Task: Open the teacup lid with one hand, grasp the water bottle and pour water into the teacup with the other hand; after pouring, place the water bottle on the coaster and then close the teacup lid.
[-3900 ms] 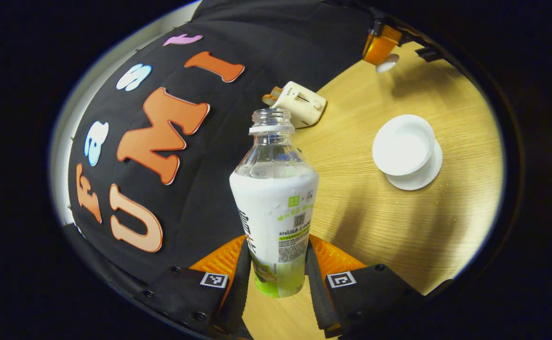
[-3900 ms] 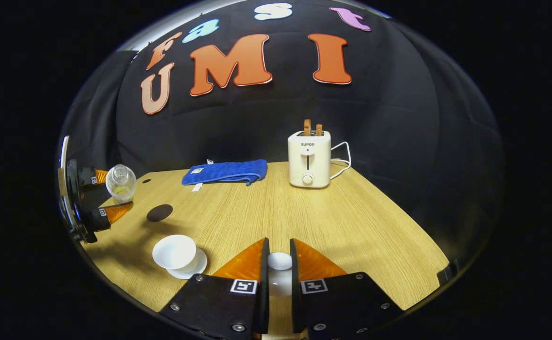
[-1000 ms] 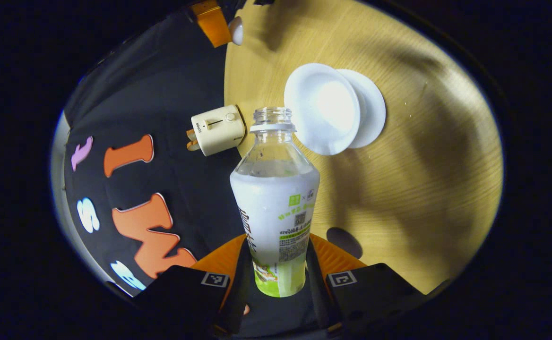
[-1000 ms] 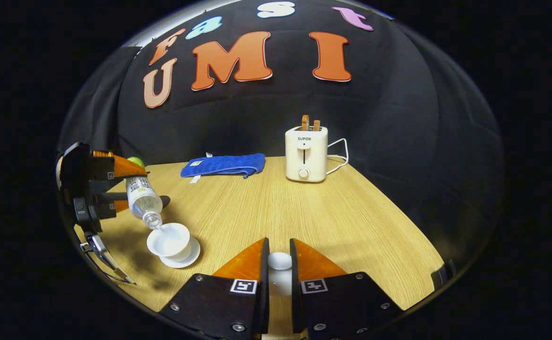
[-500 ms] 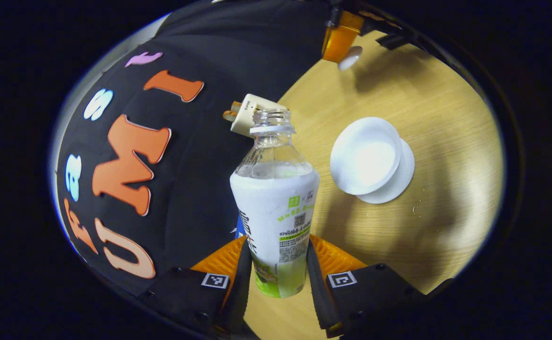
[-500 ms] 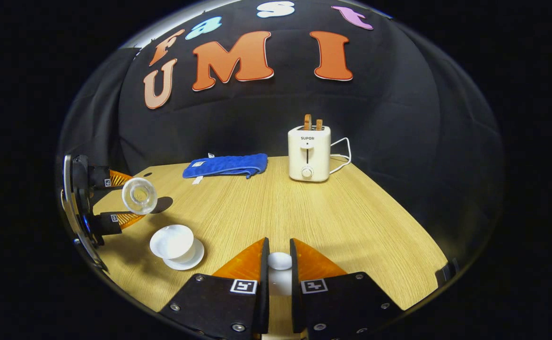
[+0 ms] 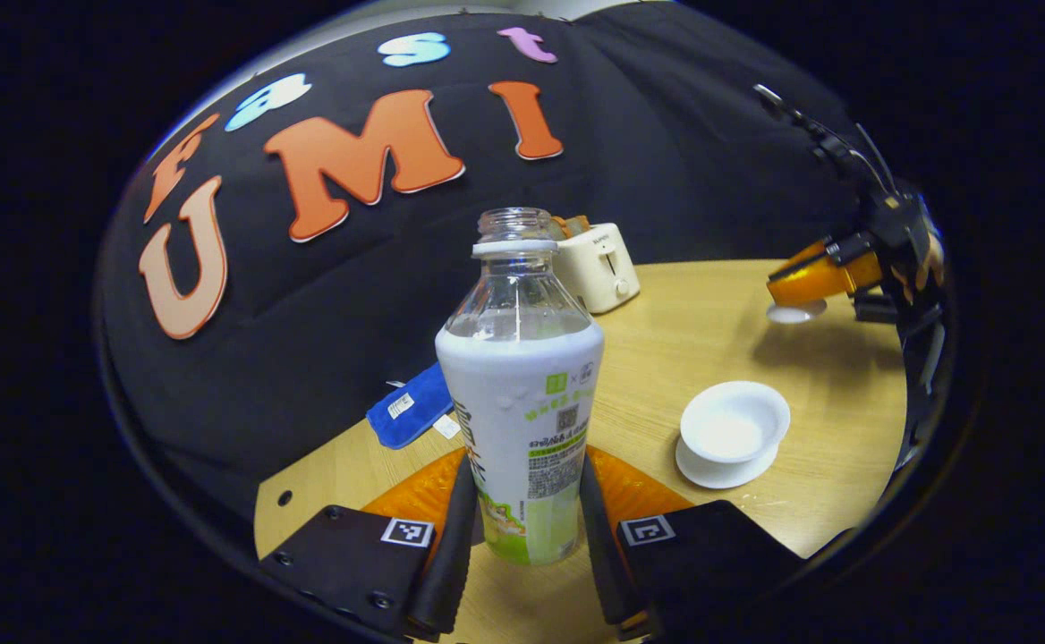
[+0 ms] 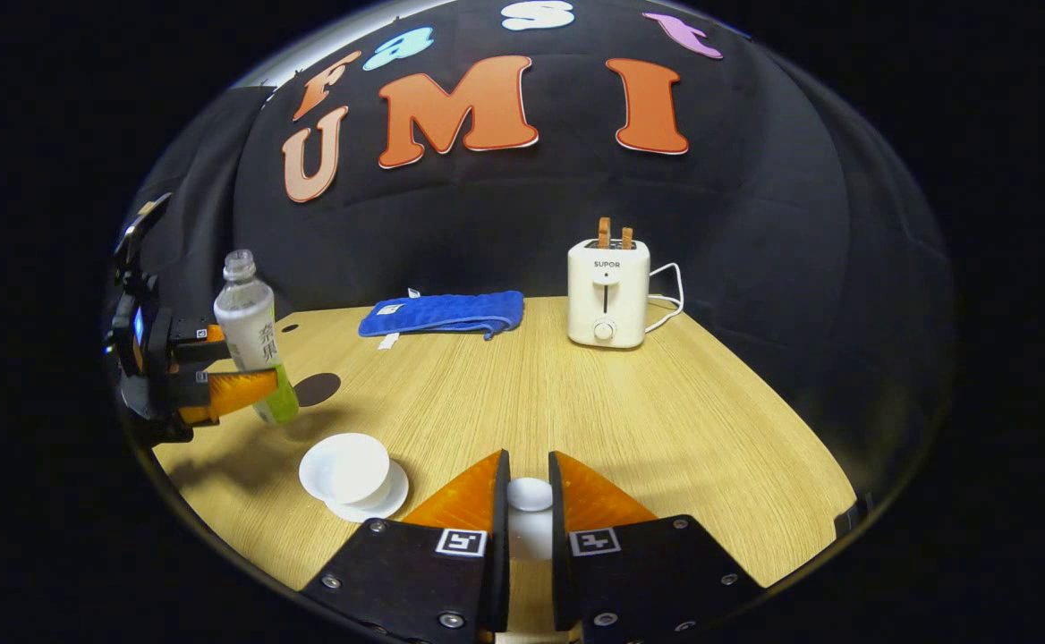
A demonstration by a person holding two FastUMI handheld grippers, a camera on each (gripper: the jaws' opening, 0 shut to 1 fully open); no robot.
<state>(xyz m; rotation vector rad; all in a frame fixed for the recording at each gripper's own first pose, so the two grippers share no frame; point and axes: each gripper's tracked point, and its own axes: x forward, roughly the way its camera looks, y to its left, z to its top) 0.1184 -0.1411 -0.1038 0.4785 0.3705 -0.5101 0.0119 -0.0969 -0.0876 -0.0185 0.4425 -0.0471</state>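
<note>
Bottle upright, lid held aloft.
Left claw [image 7: 522, 510] grips the water bottle [image 7: 520, 394] beside the teacup [image 8: 346, 468]; right claw [image 8: 527, 501] pinches the lid [image 8: 530, 495].

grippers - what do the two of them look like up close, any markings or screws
Both the left gripper and the right gripper have black blocky bodies with small round screws. Each body half carries a square black-and-white tag near the finger base. The fingers taper to wedges with ribbed sides.

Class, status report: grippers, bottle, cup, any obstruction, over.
Left gripper shut on water bottle, upright. Right gripper shut on teacup lid. Teacup open; coaster path unobstructed.
</note>
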